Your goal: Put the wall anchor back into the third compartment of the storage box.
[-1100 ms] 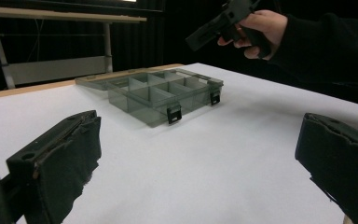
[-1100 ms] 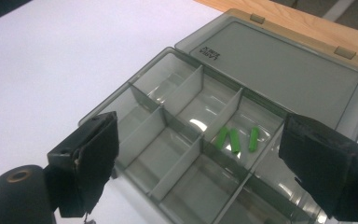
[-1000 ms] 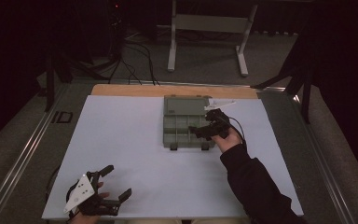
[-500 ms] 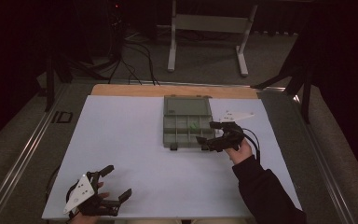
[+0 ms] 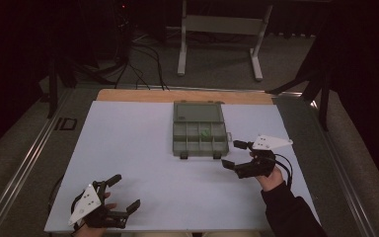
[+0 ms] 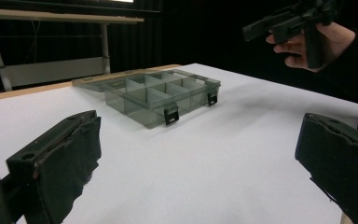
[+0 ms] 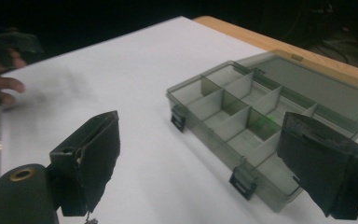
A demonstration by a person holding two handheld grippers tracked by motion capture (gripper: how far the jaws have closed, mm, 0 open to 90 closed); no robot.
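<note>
Overhead forward-down; tool cameras low, share organizer box (image 5: pixel 200 130).

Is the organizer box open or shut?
Open: the box shows bare compartments, and its lid lies flat behind them on the table.

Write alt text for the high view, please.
An open, divided organizer box lies on a white table, one small green item inside. The right gripper hovers open beside it; the left gripper is open at the near edge.
</note>
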